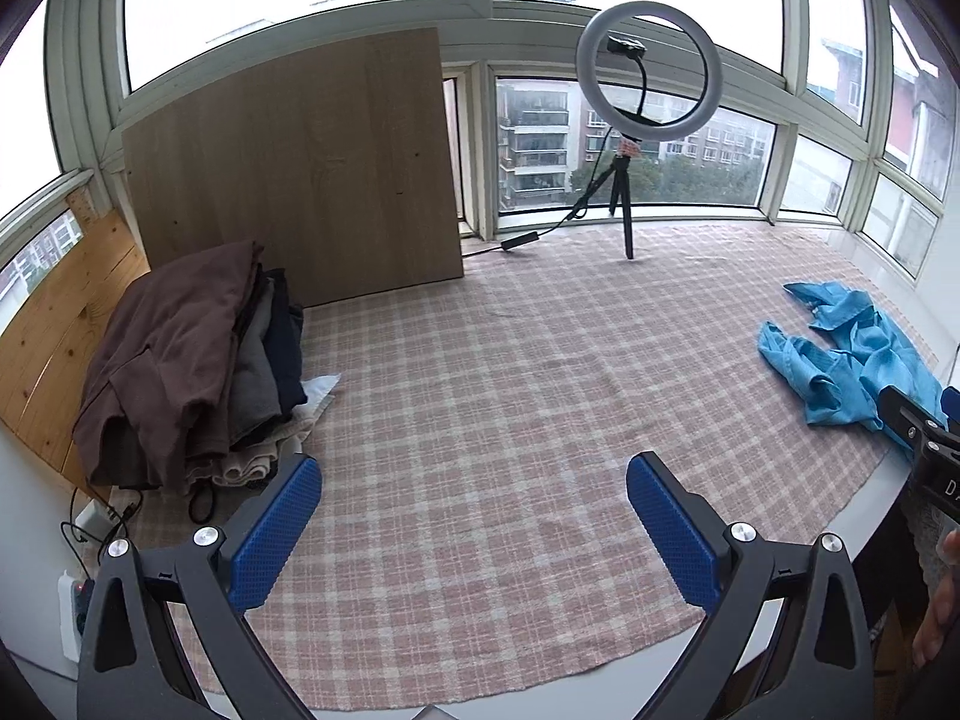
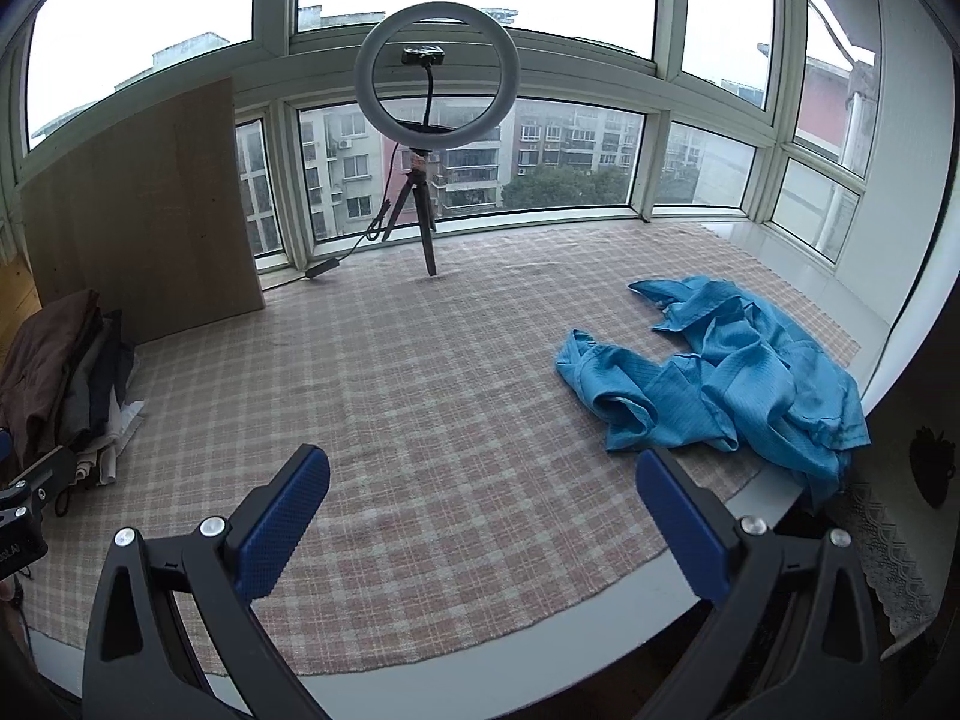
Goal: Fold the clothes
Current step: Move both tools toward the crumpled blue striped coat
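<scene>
The checked cloth [image 2: 450, 420] covers the bench, bare in the middle. The blue shirt [image 2: 720, 378] lies crumpled at its right edge, near the right tool [image 2: 483, 501]. Both it and the left tool [image 1: 474, 510] are spread, empty. Best pinch the shirt's hem and drag it centre to flatten first.

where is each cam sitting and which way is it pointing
Left wrist: on the left gripper, over the checked cloth, facing the windows; its open fingers, the right gripper's edge and a hand show.
Right wrist: on the right gripper, same heading, nearer the blue garment; its open fingers and the left gripper's edge show.
Shared: ring light, wooden board, clothes pile, garment, cloth.
</scene>
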Available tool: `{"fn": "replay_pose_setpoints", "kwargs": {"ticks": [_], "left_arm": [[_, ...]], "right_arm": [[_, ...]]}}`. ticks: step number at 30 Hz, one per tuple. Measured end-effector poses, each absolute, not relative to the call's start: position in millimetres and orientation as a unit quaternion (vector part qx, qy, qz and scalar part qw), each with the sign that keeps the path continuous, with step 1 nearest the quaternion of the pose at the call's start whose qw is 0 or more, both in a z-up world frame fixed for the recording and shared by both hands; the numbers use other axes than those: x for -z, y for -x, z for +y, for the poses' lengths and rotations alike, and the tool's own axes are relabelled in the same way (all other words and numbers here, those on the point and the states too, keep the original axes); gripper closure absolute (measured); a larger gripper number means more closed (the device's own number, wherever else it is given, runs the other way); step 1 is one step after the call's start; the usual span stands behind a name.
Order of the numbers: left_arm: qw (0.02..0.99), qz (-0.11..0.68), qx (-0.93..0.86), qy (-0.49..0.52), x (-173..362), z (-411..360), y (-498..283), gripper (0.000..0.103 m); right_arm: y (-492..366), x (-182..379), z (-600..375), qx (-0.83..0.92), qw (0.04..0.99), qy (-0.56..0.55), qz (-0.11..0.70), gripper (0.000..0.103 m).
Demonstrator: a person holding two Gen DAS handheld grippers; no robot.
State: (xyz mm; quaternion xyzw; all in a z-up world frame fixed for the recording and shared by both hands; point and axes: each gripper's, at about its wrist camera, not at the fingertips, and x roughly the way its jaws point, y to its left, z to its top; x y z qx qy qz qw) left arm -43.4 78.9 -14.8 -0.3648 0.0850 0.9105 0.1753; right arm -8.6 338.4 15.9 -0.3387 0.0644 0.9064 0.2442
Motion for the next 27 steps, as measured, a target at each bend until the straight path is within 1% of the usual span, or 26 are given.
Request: {"fn": "replay_pose_setpoints", "kwargs": {"ticks": [11, 17, 20, 24, 27], "left_arm": [[0.265, 0.126, -0.888, 0.353, 15, 132, 40, 0.001], [0.294, 0.145, -0.876, 0.353, 16, 157, 39, 0.001], [0.298, 0.149, -0.875, 0.351, 14, 166, 42, 0.001], [0.294, 0.133, -0.876, 0.359, 11, 176, 57, 0.001], [0.280, 0.127, -0.882, 0.358, 7, 187, 71, 0.001]], "right_arm": [[-31, -12, 377, -0.875, 0.338, 0.332, 0.100, 0.000], [-48, -8, 410, -0.871, 0.343, 0.329, 0.120, 0.000], [-63, -8, 439, -0.868, 0.363, 0.318, 0.121, 0.000], [-80, -9, 501, -0.870, 0.366, 0.289, 0.160, 0.000], [-77, -9, 555, -0.867, 0.365, 0.288, 0.181, 0.000]]}}
